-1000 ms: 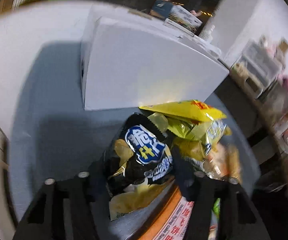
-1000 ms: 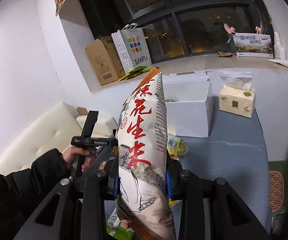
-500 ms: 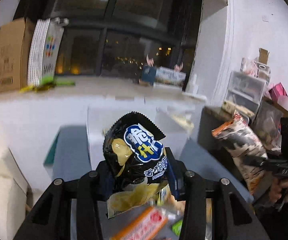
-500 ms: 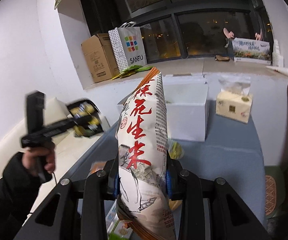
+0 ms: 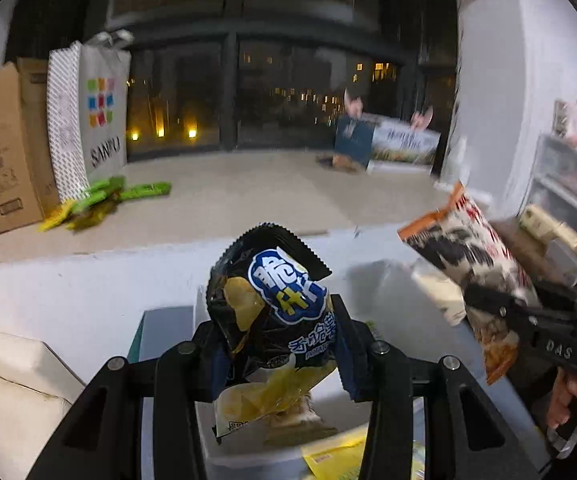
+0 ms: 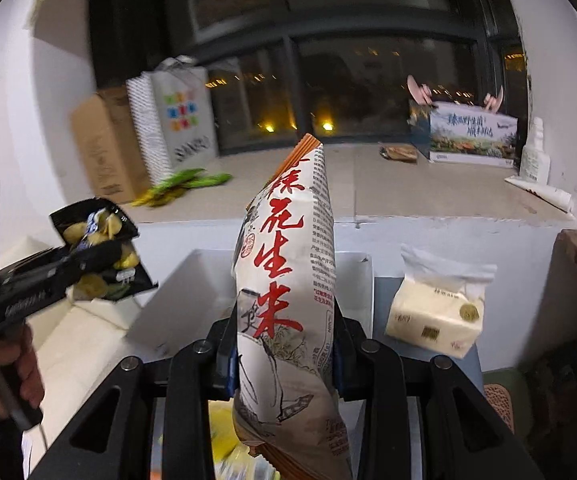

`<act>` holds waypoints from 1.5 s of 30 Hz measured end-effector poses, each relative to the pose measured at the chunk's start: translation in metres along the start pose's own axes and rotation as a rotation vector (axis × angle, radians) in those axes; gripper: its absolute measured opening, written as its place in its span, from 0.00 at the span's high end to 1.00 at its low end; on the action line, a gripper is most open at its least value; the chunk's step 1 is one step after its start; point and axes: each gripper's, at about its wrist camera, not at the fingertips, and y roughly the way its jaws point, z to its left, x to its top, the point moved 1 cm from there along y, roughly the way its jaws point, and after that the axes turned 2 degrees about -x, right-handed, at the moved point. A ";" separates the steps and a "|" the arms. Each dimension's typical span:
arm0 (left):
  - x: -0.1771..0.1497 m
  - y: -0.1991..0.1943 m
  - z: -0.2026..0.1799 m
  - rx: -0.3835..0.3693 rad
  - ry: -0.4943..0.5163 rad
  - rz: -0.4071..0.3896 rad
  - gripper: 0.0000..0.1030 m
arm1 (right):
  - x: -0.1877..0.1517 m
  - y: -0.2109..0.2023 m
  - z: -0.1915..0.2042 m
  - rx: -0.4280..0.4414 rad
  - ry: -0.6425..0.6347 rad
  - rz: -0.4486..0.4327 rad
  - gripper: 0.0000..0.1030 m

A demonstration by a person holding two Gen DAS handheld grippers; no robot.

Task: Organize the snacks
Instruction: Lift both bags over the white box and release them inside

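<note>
My left gripper point(image 5: 278, 344) is clamped on a black potato chip bag point(image 5: 272, 300), held upright in the air. My right gripper point(image 6: 284, 352) pinches a white peanut bag point(image 6: 288, 300) upright. Beyond both, an open white box point(image 6: 168, 304) on the grey table point(image 6: 428, 360), tissue pack point(image 6: 436, 316) beside it.

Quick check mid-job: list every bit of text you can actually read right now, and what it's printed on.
"SANFU": shopping bag on the window ledge.
"DAS": side of the right gripper, seen from the left wrist view.
"花生米", red characters: peanut bag in the right gripper.
Blue logo characters on the chip bag in the left gripper: too stylised to read.
Tissue pack, cardboard box: print too small or blurred.
</note>
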 end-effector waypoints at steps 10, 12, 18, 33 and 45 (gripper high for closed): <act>-0.026 0.083 0.008 0.107 0.070 0.197 0.00 | -0.005 0.104 -0.016 -0.135 -0.044 0.219 0.53; -0.025 0.080 0.010 0.099 0.055 0.185 0.00 | -0.010 0.114 -0.018 -0.140 -0.044 0.257 0.00; -0.020 0.051 0.011 0.091 0.062 0.137 0.00 | -0.006 0.100 -0.010 -0.152 -0.083 0.190 0.00; -0.069 -0.132 -0.018 -0.070 0.047 -0.085 0.00 | -0.022 -0.047 0.011 -0.022 -0.168 -0.059 0.00; -0.169 -0.211 -0.033 -0.135 -0.057 -0.099 0.00 | -0.138 -0.131 -0.009 0.106 -0.096 -0.049 0.00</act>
